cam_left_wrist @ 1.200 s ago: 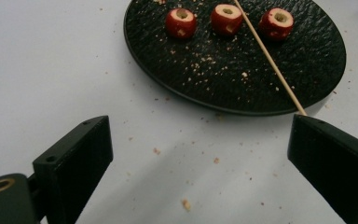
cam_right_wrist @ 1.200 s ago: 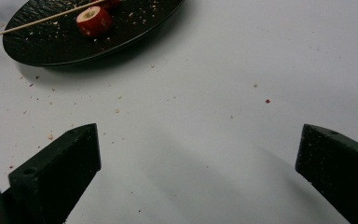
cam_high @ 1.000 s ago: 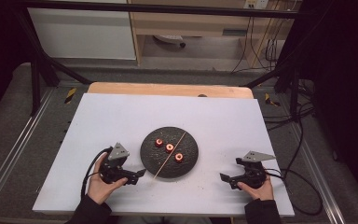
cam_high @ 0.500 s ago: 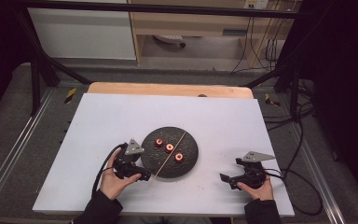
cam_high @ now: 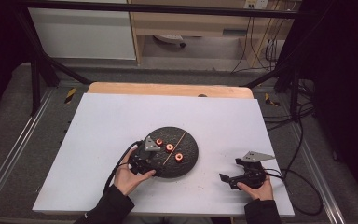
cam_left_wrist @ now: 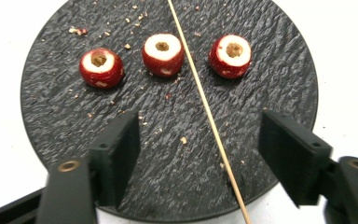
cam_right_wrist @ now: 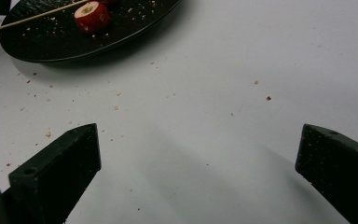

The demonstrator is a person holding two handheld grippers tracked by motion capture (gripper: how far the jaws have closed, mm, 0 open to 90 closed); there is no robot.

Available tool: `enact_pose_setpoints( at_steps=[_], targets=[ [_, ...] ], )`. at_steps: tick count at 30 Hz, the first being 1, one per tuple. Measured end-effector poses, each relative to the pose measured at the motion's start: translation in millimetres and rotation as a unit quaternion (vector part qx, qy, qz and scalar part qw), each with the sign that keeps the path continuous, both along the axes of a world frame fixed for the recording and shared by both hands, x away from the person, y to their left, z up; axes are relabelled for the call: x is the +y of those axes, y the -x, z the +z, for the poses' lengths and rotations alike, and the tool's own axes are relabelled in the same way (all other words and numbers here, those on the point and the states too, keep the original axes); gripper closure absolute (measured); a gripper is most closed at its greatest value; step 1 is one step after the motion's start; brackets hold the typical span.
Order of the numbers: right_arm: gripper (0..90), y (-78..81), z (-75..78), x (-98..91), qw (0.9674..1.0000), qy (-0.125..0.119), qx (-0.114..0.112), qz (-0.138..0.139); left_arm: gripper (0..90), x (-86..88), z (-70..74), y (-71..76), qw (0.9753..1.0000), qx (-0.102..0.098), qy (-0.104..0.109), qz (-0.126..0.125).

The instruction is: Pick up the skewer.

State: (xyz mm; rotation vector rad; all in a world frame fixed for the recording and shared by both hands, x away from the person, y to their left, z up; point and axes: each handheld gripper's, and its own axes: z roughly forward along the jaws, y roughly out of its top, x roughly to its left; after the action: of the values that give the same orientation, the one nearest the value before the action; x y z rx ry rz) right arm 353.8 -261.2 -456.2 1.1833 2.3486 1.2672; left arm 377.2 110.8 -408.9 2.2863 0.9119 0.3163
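A round black slate plate (cam_high: 190,142) lies mid-table with three red cored fruits (cam_high: 169,148) in a row and a thin wooden skewer (cam_high: 175,148) across it. In the left gripper view the fruits (cam_left_wrist: 162,53) sit beyond the jaws, and the skewer (cam_left_wrist: 205,107) runs down the plate (cam_left_wrist: 74,116) between them. My left gripper (cam_high: 150,161) hovers open over the plate's near-left part, holding nothing (cam_left_wrist: 200,133). My right gripper (cam_high: 230,170) rests open on the white table to the plate's right, empty (cam_right_wrist: 198,140). Its view catches the plate's edge (cam_right_wrist: 74,42) and one fruit (cam_right_wrist: 92,16).
The white tabletop (cam_high: 112,121) has small crumbs scattered near the plate (cam_right_wrist: 116,107). A wooden strip (cam_high: 168,88) runs along its far edge. Black frame bars and cables stand around the table's sides.
My left gripper has moved right and forward, from the table beside the plate to over its near-left part. The right gripper has stayed put.
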Motion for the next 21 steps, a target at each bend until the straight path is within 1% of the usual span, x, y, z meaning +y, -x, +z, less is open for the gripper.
enact_pose_setpoints(
  at_steps=[1, 2, 3, 6, 8, 9, 10, 11, 12, 14, 16, 17, 18, 19, 21],
  targets=[
    [0.9, 0.3, 0.2, 0.0, 1.0000, 0.000, 0.001, 0.000, 34.9, -1.6, -1.0, -0.8, 1.0000, 0.001, -0.001, 0.000],
    [0.9, 0.3, 0.2, 0.0, 1.0000, 0.000, 0.001, 0.000, 34.9, -3.1, -2.0, -2.1, 1.0000, 0.005, -0.003, 0.001],
    [0.8, 0.5, 0.4, -0.1, 1.0000, 0.000, 0.002, -0.001, 38.6, -4.9, -3.0, -3.4, 0.9999, 0.008, -0.007, 0.004],
    [0.9, 0.5, 0.7, -0.4, 1.0000, -0.001, 0.002, -0.001, 45.8, -8.9, -4.8, -6.1, 0.9997, 0.015, -0.017, 0.005],
    [0.9, 0.5, 0.7, -0.4, 1.0000, -0.001, 0.002, -0.001, 47.3, -11.2, -5.2, -7.4, 0.9995, 0.022, -0.019, 0.005],
    [0.9, 0.5, 0.6, -0.4, 1.0000, -0.001, 0.002, -0.001, 52.1, -12.9, -4.7, -8.1, 0.9994, 0.025, -0.022, 0.005],
    [0.9, 0.6, 0.6, -0.2, 1.0000, -0.001, 0.003, -0.001, 53.7, -12.9, -4.7, -8.1, 0.9994, 0.025, -0.022, 0.005],
    [0.9, 0.5, 0.6, -0.3, 1.0000, 0.000, 0.002, -0.001, 55.3, -14.7, -4.9, -9.3, 0.9991, 0.032, -0.026, 0.005],
    [0.9, 0.6, 0.6, -0.2, 1.0000, -0.002, 0.003, -0.001, 57.7, -14.7, -4.9, -9.3, 0.9991, 0.032, -0.026, 0.005],
    [0.9, 0.5, 0.7, -0.3, 1.0000, -0.002, 0.003, -0.001, 60.4, -16.6, -5.0, -9.9, 0.9988, 0.039, -0.029, 0.006],
    [0.9, 0.5, 0.9, -0.5, 1.0000, -0.001, 0.003, 0.000, 63.6, -18.1, -5.2, -10.6, 0.9985, 0.041, -0.033, 0.009],
    [0.9, 0.5, 0.9, -0.5, 1.0000, -0.001, 0.003, 0.000, 63.6, -18.6, -5.3, -10.9, 0.9985, 0.043, -0.032, 0.012],
    [0.9, 0.4, 0.7, -0.4, 1.0000, -0.001, 0.003, 0.000, 66.7, -19.0, -5.5, -11.1, 0.9983, 0.045, -0.033, 0.013],
    [0.9, 0.4, 0.7, -0.4, 1.0000, -0.001, 0.003, 0.000, 66.7, -19.6, -5.8, -11.2, 0.9983, 0.046, -0.033, 0.014],
    [0.9, 0.5, 0.7, -0.3, 1.0000, -0.001, 0.004, 0.000, 70.5, -20.7, -6.2, -10.9, 0.9982, 0.048, -0.034, 0.015]
  ],
)
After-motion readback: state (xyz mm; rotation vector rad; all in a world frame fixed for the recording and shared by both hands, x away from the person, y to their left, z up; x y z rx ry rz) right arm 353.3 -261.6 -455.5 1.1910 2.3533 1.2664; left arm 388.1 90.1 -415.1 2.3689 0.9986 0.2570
